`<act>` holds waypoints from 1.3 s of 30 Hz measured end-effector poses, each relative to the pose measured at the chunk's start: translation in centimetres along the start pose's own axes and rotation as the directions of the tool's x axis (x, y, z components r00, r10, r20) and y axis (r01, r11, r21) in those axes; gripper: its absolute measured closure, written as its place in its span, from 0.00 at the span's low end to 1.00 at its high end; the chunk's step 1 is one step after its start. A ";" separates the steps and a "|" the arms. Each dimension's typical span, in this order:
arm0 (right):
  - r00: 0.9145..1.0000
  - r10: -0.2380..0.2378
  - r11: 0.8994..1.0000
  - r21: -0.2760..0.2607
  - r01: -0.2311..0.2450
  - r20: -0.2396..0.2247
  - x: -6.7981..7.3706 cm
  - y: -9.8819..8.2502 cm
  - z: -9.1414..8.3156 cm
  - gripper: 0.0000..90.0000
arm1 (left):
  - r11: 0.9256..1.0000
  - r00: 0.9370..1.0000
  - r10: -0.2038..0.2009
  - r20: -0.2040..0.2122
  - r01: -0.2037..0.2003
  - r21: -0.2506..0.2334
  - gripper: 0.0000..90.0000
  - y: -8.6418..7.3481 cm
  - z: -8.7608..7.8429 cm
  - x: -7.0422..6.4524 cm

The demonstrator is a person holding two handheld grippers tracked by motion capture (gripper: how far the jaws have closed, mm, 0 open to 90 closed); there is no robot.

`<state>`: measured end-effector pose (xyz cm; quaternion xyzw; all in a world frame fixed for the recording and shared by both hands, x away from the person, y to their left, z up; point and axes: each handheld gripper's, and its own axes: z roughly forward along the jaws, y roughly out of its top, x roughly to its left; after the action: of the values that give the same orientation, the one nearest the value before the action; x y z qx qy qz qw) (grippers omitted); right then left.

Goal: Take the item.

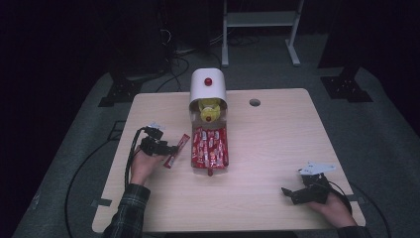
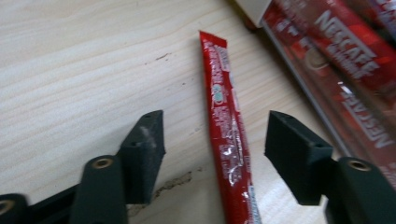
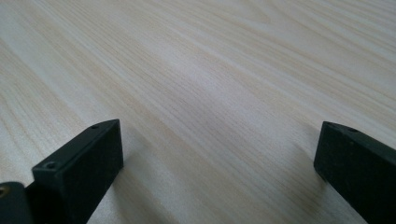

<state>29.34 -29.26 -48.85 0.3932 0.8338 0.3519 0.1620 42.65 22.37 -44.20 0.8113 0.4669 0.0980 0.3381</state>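
Sachet [image 2: 227,135], single, lies between parted left tongs [image 2: 212,154].

One loose red sachet [image 1: 177,151], one tray [image 1: 210,166] of sachets, one white dispenser [image 1: 208,85], two tongs.

The person is wearing a dark plaid flannel sleeve [image 1: 128,212] on the left forearm, and a dark cuff is showing at the right wrist. The black two-jaw left gripper [image 2: 212,156] is showing blocky matte jaws with brass-coloured rivets (small screw holes are dotting the jaw ends). The black right gripper [image 1: 289,193] is carrying a grey three-cornered plate, with black cables trailing from both.
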 end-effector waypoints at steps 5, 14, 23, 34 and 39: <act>1.000 0.000 1.000 0.000 0.000 0.000 0.0 0.0 0.0 0.00 | 0.999 1.000 0.030 0.010 -0.030 -0.013 0.29 -0.1 -0.8 -0.8; 1.000 -0.001 1.000 0.000 0.001 0.000 0.0 0.0 0.0 0.00 | 0.998 0.998 0.057 -0.018 -0.057 -0.016 0.11 -1.1 -1.9 -1.7; 1.000 -0.001 1.000 0.000 0.001 0.000 0.0 0.0 0.0 0.00 | 0.997 0.997 0.067 -0.040 -0.069 -0.042 0.03 -2.5 -3.1 -2.5; 1.000 -0.002 1.000 0.000 0.002 0.000 0.0 0.0 0.0 0.00 | 0.990 0.992 0.111 -0.054 -0.115 -0.077 0.02 -4.8 -4.2 -3.9; 1.000 -0.002 1.000 0.000 0.002 0.000 0.0 0.0 0.0 0.00 | 0.988 0.992 0.118 -0.053 -0.123 -0.097 0.02 -5.9 -4.7 -4.2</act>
<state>29.31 -29.28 -48.84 0.3923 0.8344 0.3516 0.1623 34.08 23.03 -43.76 0.8175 0.4194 0.1605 0.3606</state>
